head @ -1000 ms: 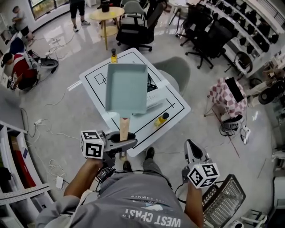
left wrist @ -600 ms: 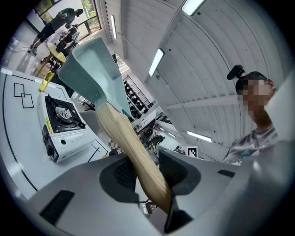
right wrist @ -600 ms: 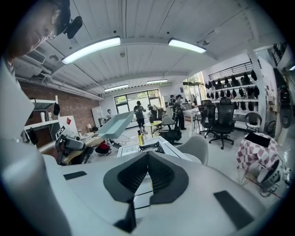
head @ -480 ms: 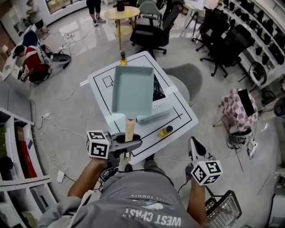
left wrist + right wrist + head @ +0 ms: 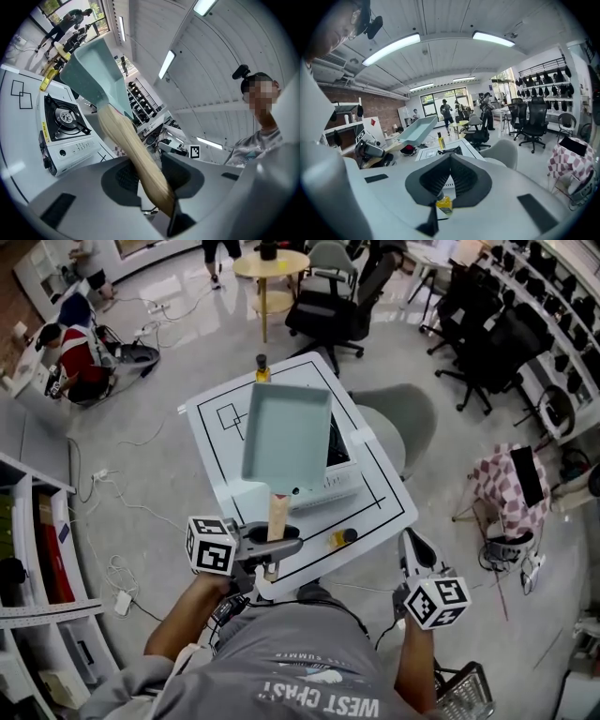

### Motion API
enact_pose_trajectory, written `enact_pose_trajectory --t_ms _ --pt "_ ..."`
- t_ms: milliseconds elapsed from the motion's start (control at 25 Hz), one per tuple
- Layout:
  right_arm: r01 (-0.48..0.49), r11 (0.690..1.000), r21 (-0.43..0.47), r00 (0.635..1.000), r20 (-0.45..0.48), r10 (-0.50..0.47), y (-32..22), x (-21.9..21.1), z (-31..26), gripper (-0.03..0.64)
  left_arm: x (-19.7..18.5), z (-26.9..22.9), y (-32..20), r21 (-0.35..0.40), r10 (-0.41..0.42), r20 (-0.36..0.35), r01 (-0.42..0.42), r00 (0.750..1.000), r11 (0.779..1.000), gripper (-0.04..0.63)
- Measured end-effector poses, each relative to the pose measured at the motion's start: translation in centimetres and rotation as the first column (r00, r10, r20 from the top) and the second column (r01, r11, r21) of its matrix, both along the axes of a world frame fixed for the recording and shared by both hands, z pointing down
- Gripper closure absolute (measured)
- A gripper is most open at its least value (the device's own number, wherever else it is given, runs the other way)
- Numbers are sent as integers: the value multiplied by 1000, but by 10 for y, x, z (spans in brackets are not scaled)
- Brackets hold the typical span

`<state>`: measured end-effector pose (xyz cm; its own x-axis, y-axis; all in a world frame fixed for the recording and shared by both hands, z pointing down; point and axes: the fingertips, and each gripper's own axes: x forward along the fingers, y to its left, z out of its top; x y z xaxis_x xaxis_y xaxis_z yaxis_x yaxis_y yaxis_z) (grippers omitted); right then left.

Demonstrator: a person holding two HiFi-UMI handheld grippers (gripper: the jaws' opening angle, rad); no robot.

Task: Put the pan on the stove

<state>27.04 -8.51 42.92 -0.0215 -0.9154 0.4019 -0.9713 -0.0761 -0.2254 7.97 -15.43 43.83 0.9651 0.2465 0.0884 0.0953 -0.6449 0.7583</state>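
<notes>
White bench (image 5: pixel 214 441) with black line markings sits ahead of both hand-held grippers. Pan (image 5: pixel 286 432) is a pale teal rectangular tray shape with raised walls and a light wooden handle (image 5: pixel 277 512). It sticks straight out ahead of the left hand-held gripper (image 5: pixel 275 542), up in the air and tilted, clear of the bench in the right gripper view. Pan is over the stove (image 5: pixel 336 486), not resting on it. Stove is a white single-burner unit with a black grate and a front control panel, ahead of and below the left hand-held gripper. Left hand-held gripper is pinching the wooden handle near its end, one jaw on each side, the pads pressing on the wood. Right hand-held gripper (image 5: pixel 410 545) is held back at the bench's near edge, jaws pressed together at the tips with nothing in them. A yellow bottle (image 5: pixel 341 538) lies on the bench just ahead of the right hand-held gripper. A second small bottle (image 5: pixel 262 367) stands at the far bench edge, beyond the pan.
</notes>
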Motion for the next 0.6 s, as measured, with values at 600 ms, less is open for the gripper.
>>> enact_pose_trajectory --t_ms 600 --pt "12 998 -63 1000 26 -10 -27 43 31 606 48 45 -35 -58 -12 42 14 999 998 469"
